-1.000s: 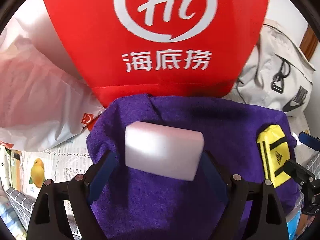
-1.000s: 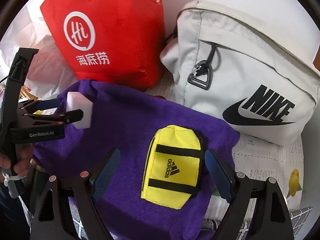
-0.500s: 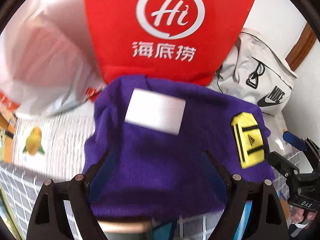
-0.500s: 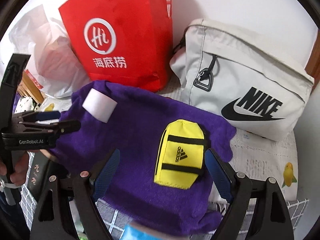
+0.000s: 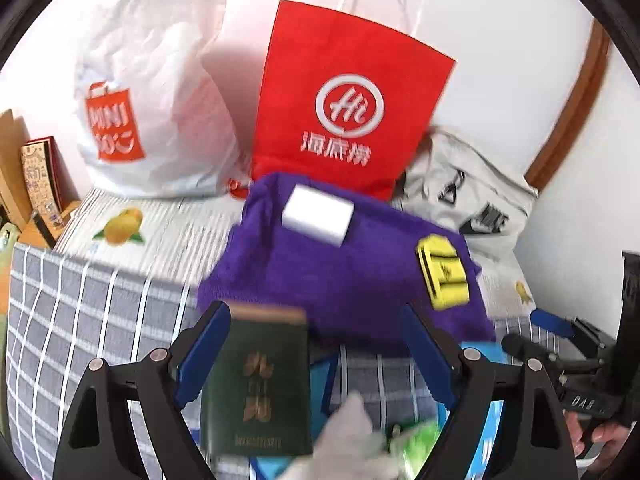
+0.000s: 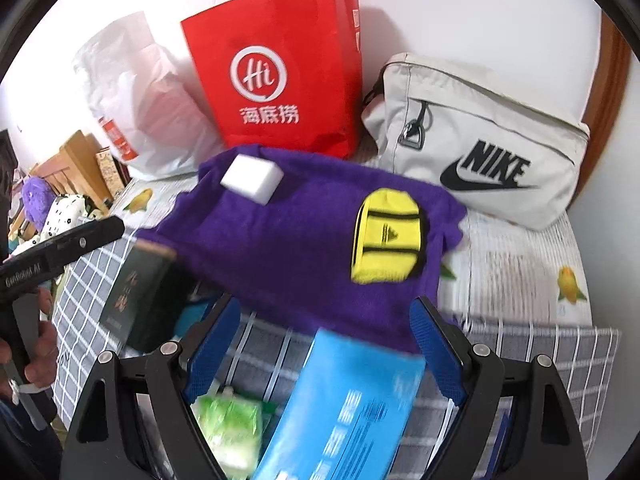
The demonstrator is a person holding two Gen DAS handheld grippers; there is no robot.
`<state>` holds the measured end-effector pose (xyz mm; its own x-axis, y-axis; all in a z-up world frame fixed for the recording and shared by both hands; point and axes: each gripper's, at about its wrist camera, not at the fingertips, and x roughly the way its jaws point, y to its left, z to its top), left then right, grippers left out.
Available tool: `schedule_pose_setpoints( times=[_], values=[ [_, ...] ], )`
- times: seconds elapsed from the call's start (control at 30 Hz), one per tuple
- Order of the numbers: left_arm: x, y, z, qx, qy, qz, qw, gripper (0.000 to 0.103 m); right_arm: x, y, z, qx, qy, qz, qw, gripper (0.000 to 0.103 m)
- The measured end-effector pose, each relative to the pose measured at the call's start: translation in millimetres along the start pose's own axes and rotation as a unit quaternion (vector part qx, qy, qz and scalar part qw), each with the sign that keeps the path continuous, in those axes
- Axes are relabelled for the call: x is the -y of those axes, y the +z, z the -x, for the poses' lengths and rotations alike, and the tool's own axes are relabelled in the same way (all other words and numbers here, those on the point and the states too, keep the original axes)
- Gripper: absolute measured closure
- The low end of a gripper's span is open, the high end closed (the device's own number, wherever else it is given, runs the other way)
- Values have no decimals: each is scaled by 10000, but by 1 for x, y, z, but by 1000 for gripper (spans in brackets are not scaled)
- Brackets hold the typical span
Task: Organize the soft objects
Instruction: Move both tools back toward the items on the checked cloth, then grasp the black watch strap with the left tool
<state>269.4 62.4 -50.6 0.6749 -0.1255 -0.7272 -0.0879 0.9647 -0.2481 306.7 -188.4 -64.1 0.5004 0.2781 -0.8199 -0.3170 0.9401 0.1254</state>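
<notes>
Both tools empty, jaws apart: left tool (image 5: pixel 316 356), right tool (image 6: pixel 326 344). White sponge (image 6: pixel 252 178) and yellow Adidas pouch (image 6: pixel 386 236) lie on purple towel (image 6: pixel 288 240). Between picks, apparently; next likely needs lowering over green tissue pack (image 6: pixel 230 432).

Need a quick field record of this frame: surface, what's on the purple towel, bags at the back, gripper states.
surface: grey checked cover
towel: purple towel, spread flat
on towel: white sponge near far-left corner; yellow pouch on the right side
back row: white plastic bag, red paper bag, grey Nike bag
near items: green booklet, blue pack, green packet
left gripper: open, empty
right gripper: open, empty
</notes>
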Motion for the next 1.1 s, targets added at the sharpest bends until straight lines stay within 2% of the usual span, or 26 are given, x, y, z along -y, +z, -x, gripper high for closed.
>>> schedule_pose_setpoints(
  times=[0.1,0.17,0.33,0.43,0.67,0.97,1.03,1.1],
  values=[
    [-3,-23,10,-91,-24,-44,9999,17,-8,-19,10,-2,7,-4,10000,17],
    [-8,-39,12,-316,115,2,9994,17,-12,-30,16,11,15,-24,10000,17],
    [-23,-81,13,-644,90,162,9977,17,-25,-58,29,41,70,9,10000,17],
    [-29,-107,20,-763,141,174,9968,17,-30,-73,34,40,105,25,9999,17],
    [-24,-149,26,-808,-74,136,9966,18,-41,-102,41,33,171,117,9998,17],
    [-6,-170,5,-860,-201,-361,9954,46,-36,-130,40,-59,115,53,9999,17],
    [-7,-170,4,-845,-287,-397,9952,62,-34,-136,38,-99,88,21,9999,17],
    [-9,-169,3,-866,-319,-414,9949,68,-32,-140,35,-140,63,2,9999,17]
  ],
)
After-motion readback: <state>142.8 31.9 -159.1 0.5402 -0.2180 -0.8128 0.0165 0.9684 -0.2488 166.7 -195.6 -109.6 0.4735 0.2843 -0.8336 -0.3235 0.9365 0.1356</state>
